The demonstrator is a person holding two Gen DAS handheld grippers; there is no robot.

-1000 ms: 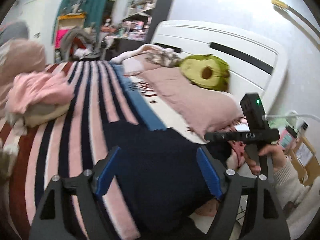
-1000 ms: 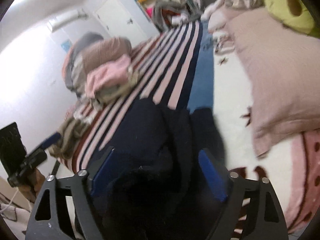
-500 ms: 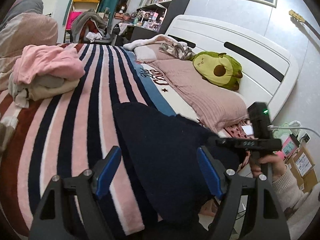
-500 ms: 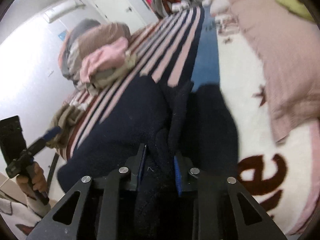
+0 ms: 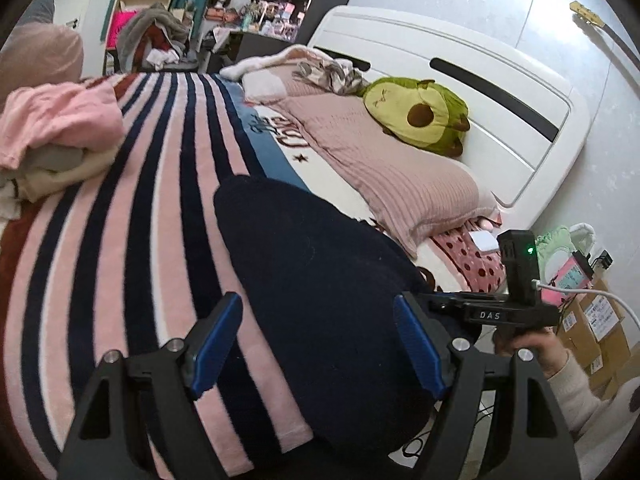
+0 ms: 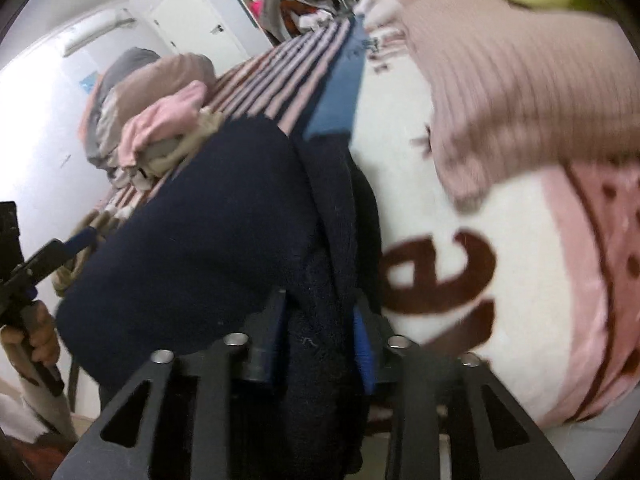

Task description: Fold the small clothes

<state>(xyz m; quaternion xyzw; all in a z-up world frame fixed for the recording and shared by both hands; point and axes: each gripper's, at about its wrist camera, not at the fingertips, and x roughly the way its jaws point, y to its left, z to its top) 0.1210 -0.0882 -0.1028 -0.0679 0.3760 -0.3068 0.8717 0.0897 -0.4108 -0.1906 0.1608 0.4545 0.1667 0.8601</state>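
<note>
while the navy garment (image 5: 320, 280) lies across the striped blanket (image 5: 132, 216) near the bed's near edge, only part of the fold looks begun: in the right wrist view one side is doubled into a thick ridge running away from the camera, and the broad rounded part to its left is in a single smooth layer. the right hand-held gripper (image 6: 320, 340) has its jaws fairly narrow, with that ridge bunched between the blue pads; they have just been opening a little after a tighter pinch, and the cloth fills the gap, so it reads as a grip. the left hand-held gripper (image 5: 320, 344) stands wide open above the garment's near end, its pads apart from the cloth and holding nothing. judging from this, the garment needs at least another fold and smoothing. a heap of pink and cream clothes (image 5: 52, 136) waits farther along the blanket, seemingly unfolded, so most of the task remains.
</note>
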